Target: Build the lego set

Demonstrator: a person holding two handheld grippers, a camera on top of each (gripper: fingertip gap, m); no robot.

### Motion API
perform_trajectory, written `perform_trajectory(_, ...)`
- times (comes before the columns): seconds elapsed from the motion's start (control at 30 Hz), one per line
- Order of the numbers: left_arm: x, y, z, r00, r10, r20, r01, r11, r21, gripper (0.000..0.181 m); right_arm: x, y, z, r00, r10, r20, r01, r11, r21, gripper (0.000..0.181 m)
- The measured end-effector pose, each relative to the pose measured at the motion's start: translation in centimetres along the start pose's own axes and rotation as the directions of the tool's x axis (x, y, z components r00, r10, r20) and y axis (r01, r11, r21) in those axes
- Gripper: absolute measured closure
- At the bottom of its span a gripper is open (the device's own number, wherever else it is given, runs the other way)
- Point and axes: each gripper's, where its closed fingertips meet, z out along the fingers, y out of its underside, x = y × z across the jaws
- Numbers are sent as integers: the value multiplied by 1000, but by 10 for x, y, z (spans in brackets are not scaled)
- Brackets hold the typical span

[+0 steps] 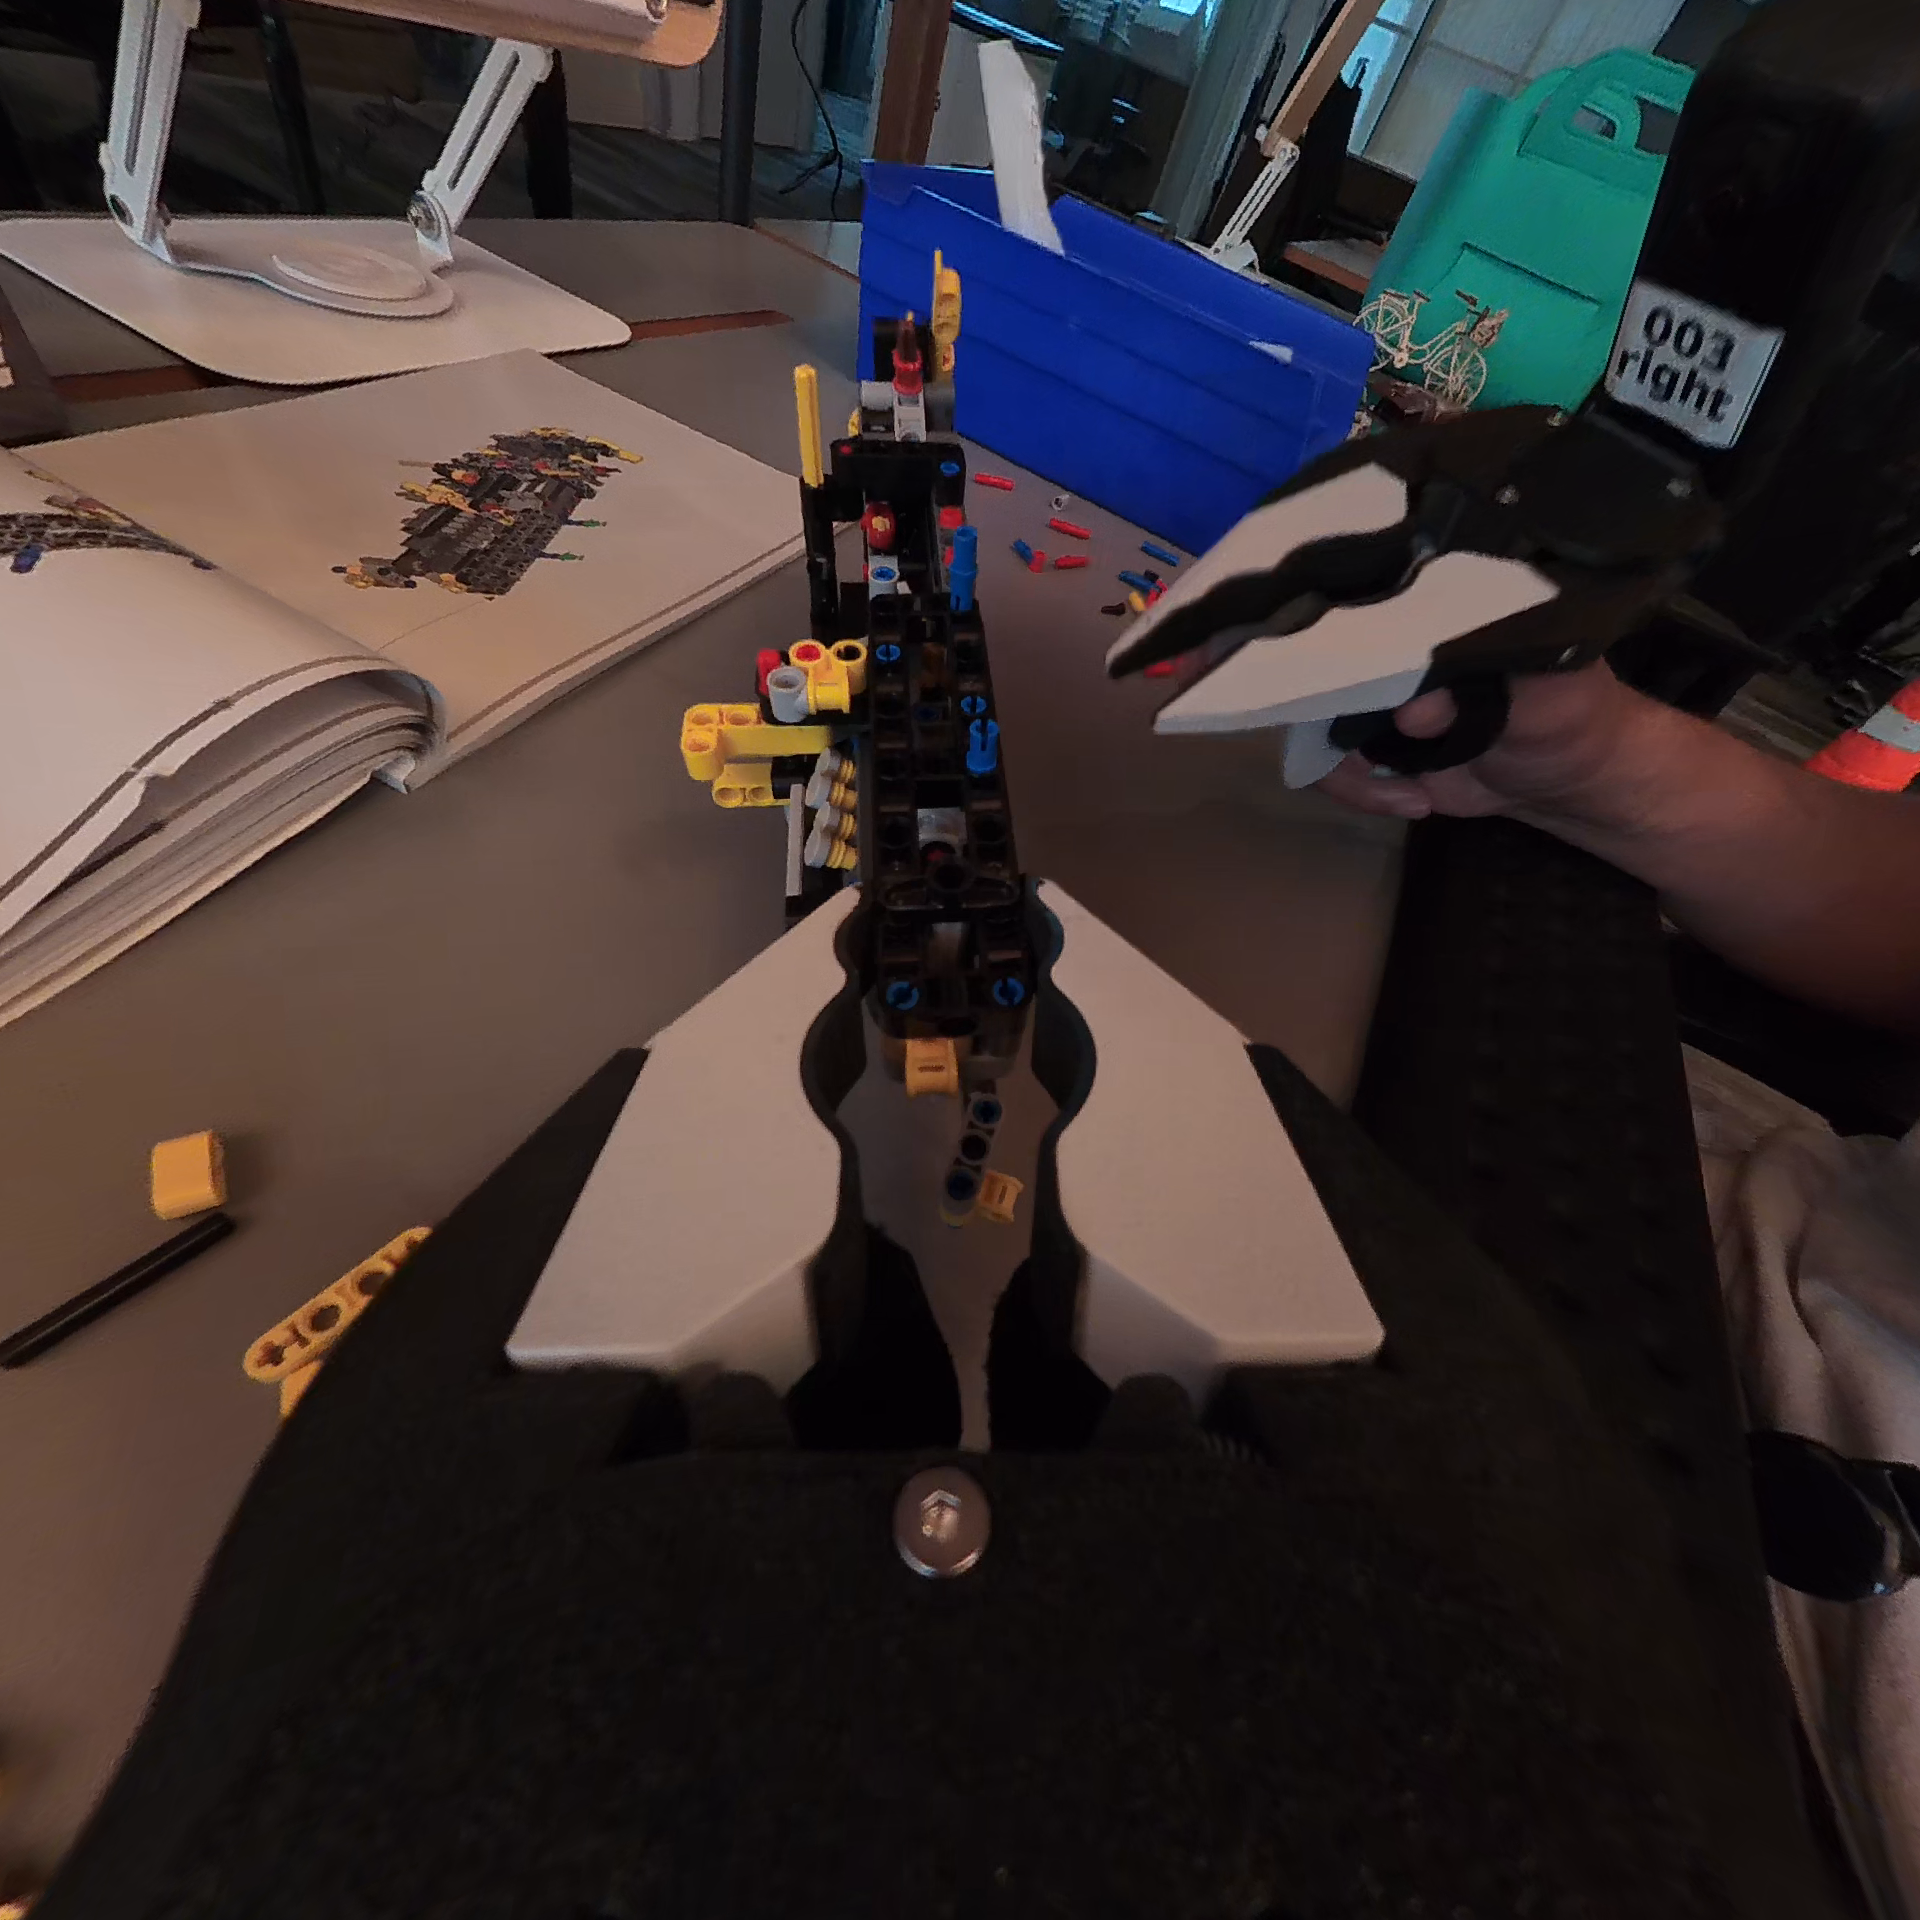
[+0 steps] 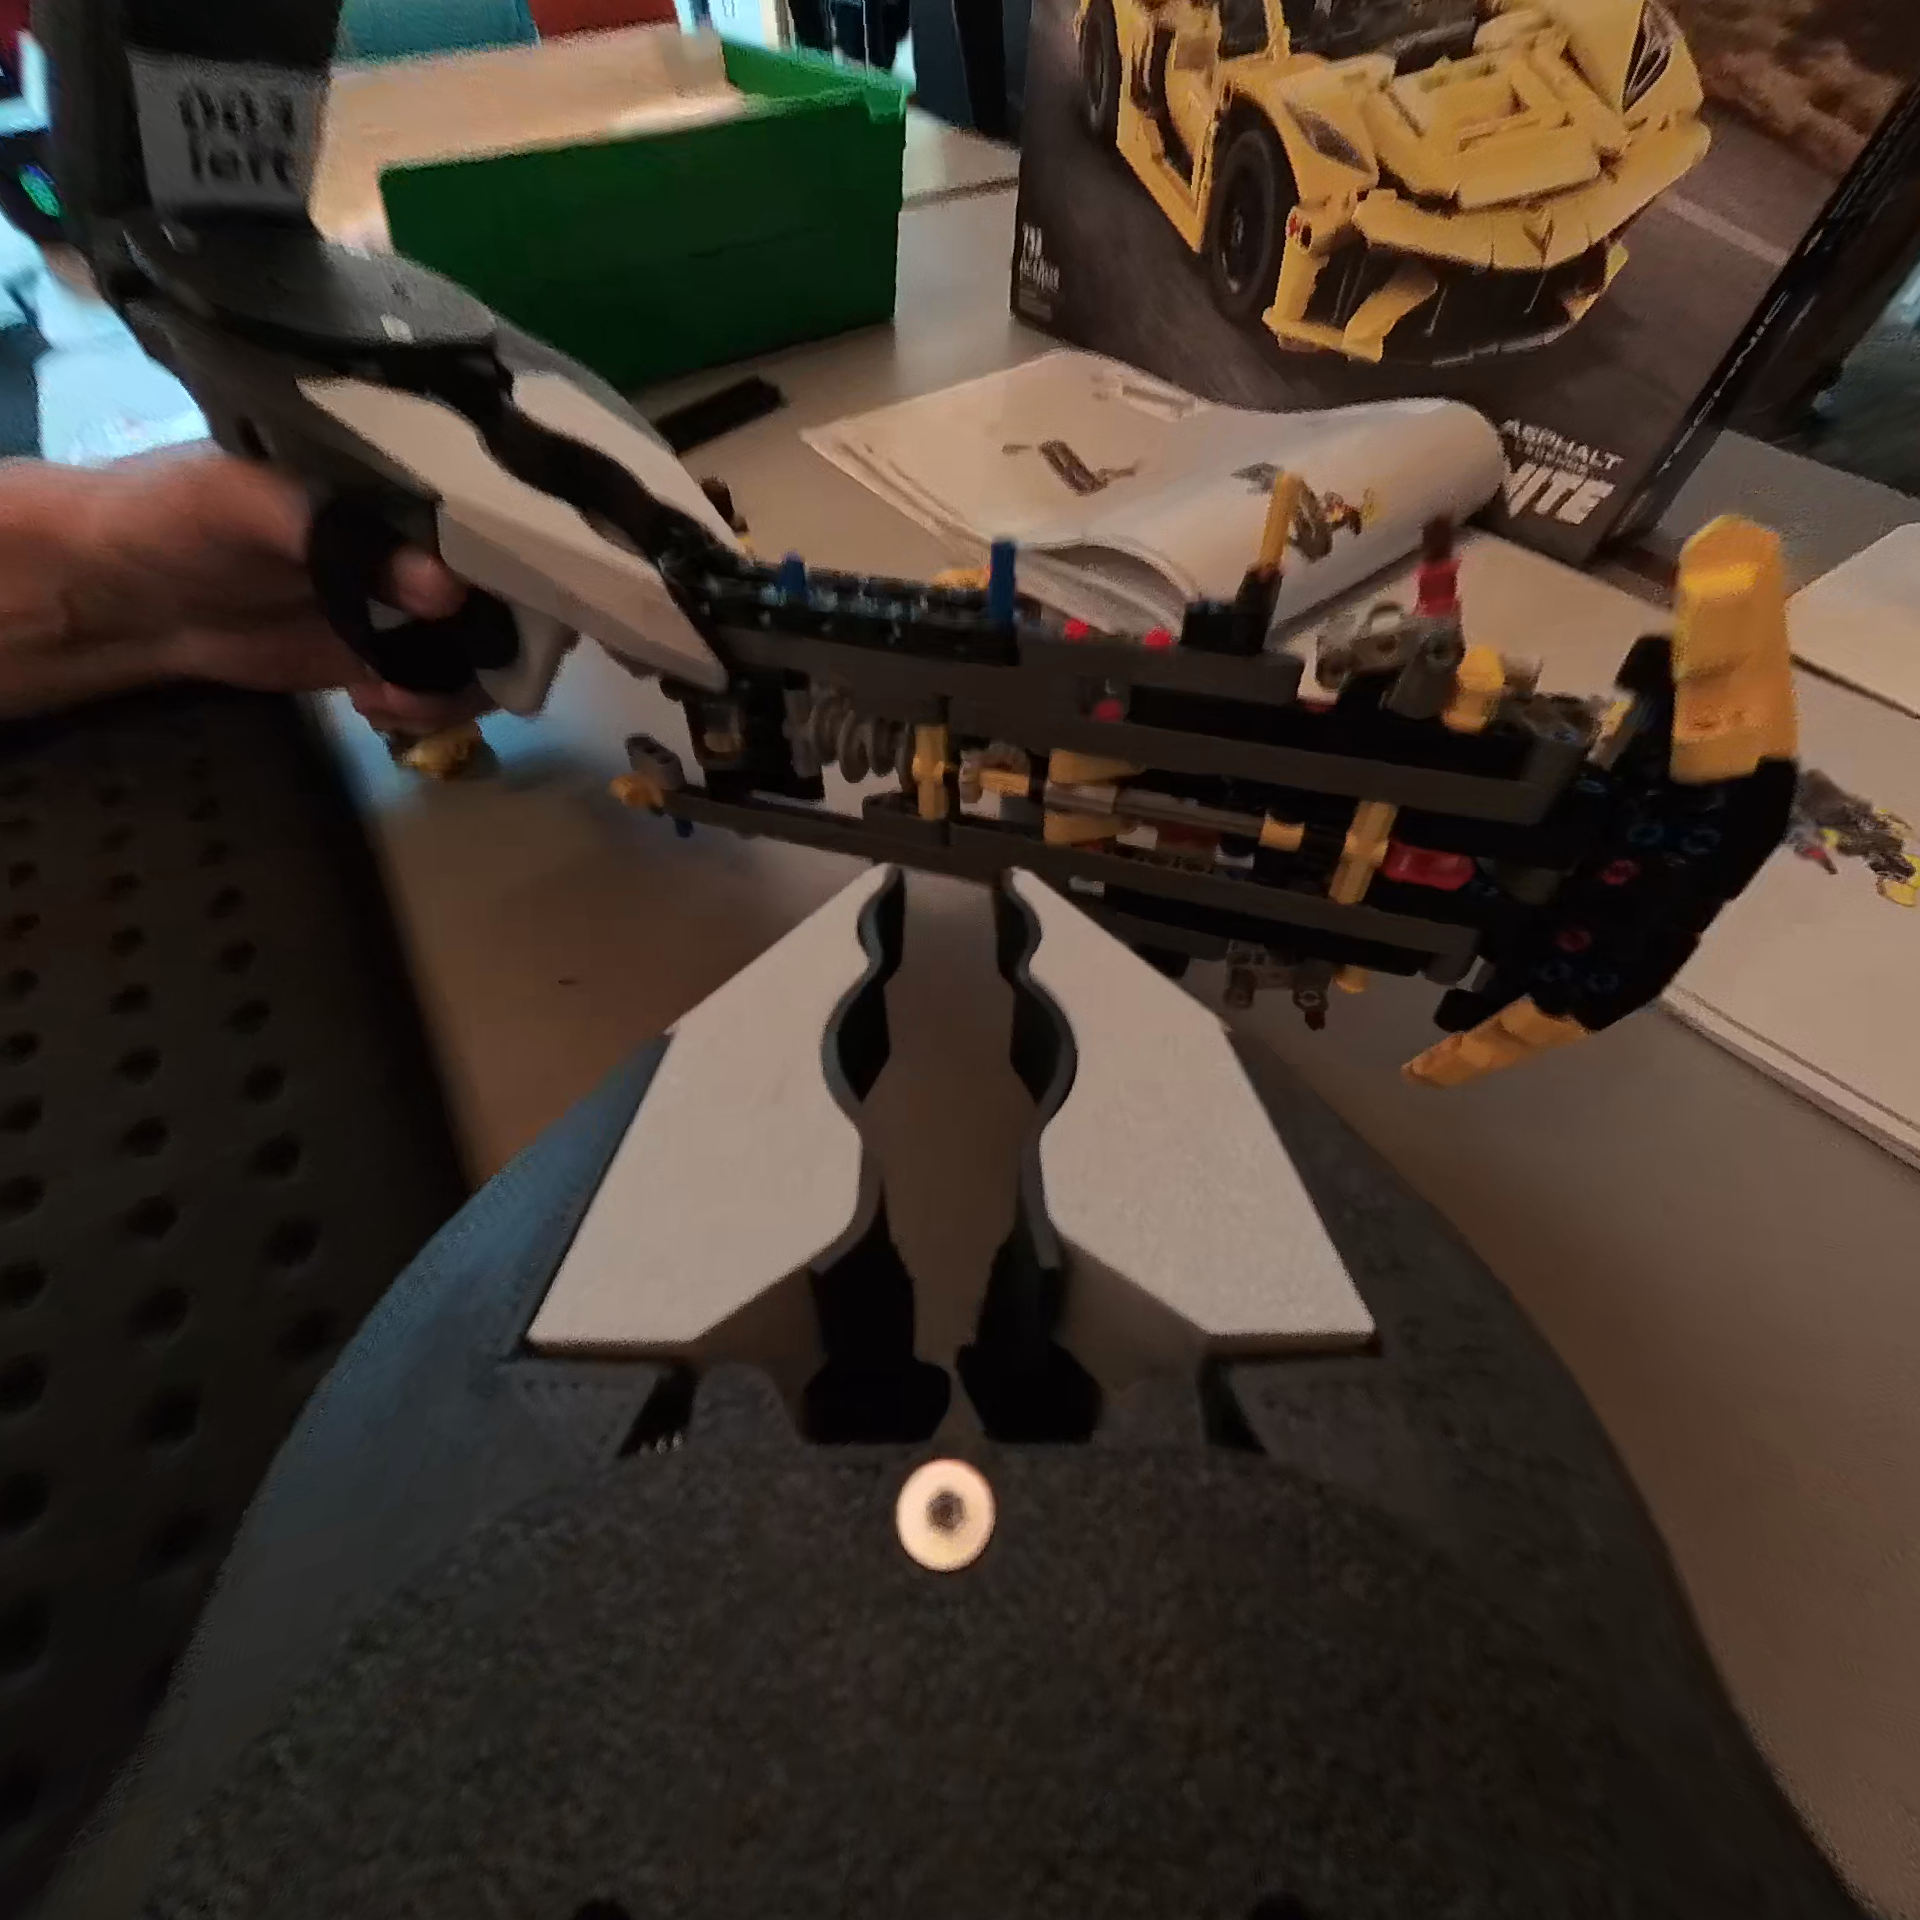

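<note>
A long black lego chassis (image 1: 940, 727) with yellow, red and blue parts is held above the grey table. My left gripper (image 1: 951, 909) is shut on its near end. In the right wrist view the chassis (image 2: 1195, 717) lies crosswise, with the left gripper (image 2: 717, 613) clamping its left end. My right gripper (image 2: 948, 878) is slightly open and empty, its tips just below the chassis's lower beam. It also shows in the left wrist view (image 1: 1138, 691), off to the right of the chassis and held by a hand.
An open instruction booklet (image 1: 499, 582) lies left of the chassis. A blue bin (image 1: 1122, 364) and loose red and blue pins (image 1: 1070, 551) are behind. A yellow piece (image 1: 187, 1174), black axle (image 1: 114, 1288) and yellow beam (image 1: 322, 1320) lie near left. A green bin (image 2: 644, 229) and the set's box (image 2: 1403, 208) stand far. From my left tips it is roughly 12 centimetres to the yellow piece (image 1: 187, 1174); from my right, 20 centimetres.
</note>
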Motion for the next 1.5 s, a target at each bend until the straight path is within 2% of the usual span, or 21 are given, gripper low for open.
perform_trajectory(0.07, 4, 1, 1, 999, 42, 0, -42, 999, -7, 153, -3, -17, -4, 1000, 0, 18, -1, 998, 70, 161)
perform_trajectory(0.1, 7, 1, 1, 999, 48, -11, -48, 999, -9, 153, -7, -22, -4, 998, -50, 29, 47, 996, 78, 156)
perform_trajectory(0.17, 12, -2, 0, 998, -10, -63, 10, 1000, 1, 153, -6, -27, -4, 971, -232, -54, 233, 972, 26, 141)
perform_trajectory(0.2, 14, -4, -1, 995, -53, -90, 55, 998, 12, 153, -6, -31, -4, 935, -342, -90, 343, 939, -3, 139)
perform_trajectory(0.3, 9, -12, -5, 964, -212, -161, 221, 975, 35, 153, -5, -39, 4, 748, -658, -84, 639, 749, -175, 134)
perform_trajectory(0.37, 5, -16, -9, 938, -287, -193, 301, 952, 50, 154, 0, -51, 10, 625, -777, -74, 750, 625, -218, 139)
perform_trajectory(0.4, 3, -17, -11, 931, -305, -201, 322, 945, 56, 153, 0, -55, 14, 592, -805, -42, 782, 586, -215, 141)
perform_trajectory(0.5, 1, -17, -13, 912, -344, -222, 364, 930, 56, 154, 0, -50, 28, 546, -832, 96, 828, 518, -217, 137)
perform_trajectory(0.63, -4, -16, -13, 889, -396, -231, 417, 908, 48, 154, 5, -40, 40, 504, -838, 210, 858, 459, -231, 131)
perform_trajectory(0.83, -4, -18, -14, 894, -385, -230, 407, 911, 58, 154, 9, -36, 50, 445, -862, 242, 886, 385, -259, 132)
perform_trajectory(0.9, -2, -22, -16, 929, -310, -202, 332, 940, 83, 154, 7, -37, 49, 447, -865, 230, 886, 391, -251, 135)
perform_trajectory(1.0, 6, -25, -19, 978, -147, -146, 165, 980, 113, 154, 2, -39, 45, 365, -916, 167, 919, 325, -225, 140)
perform_trajectory(1.07, 11, -26, -18, 983, -117, -140, 133, 985, 114, 153, 1, -39, 41, 331, -937, 112, 926, 300, -231, 139)
perform_trajectory(1.17, 17, -32, -14, 988, -72, -138, 88, 990, 113, 153, 4, -40, 33, 324, -945, 42, 921, 305, -242, 140)
perform_trajectory(1.3, 13, -56, -2, 986, -35, -165, 50, 995, 88, 153, 24, -56, 25, 267, -962, -52, 918, 271, -291, 140)
perform_trajectory(1.4, 8, -87, 8, 983, 18, -182, -6, 998, 65, 153, 45, -76, 19, 280, -957, -77, 900, 290, -325, 141)
perform_trajectory(1.5, 5, -113, 19, 983, 62, -173, -51, 997, 64, 153, 65, -91, 11, 327, -940, -98, 871, 340, -354, 141)
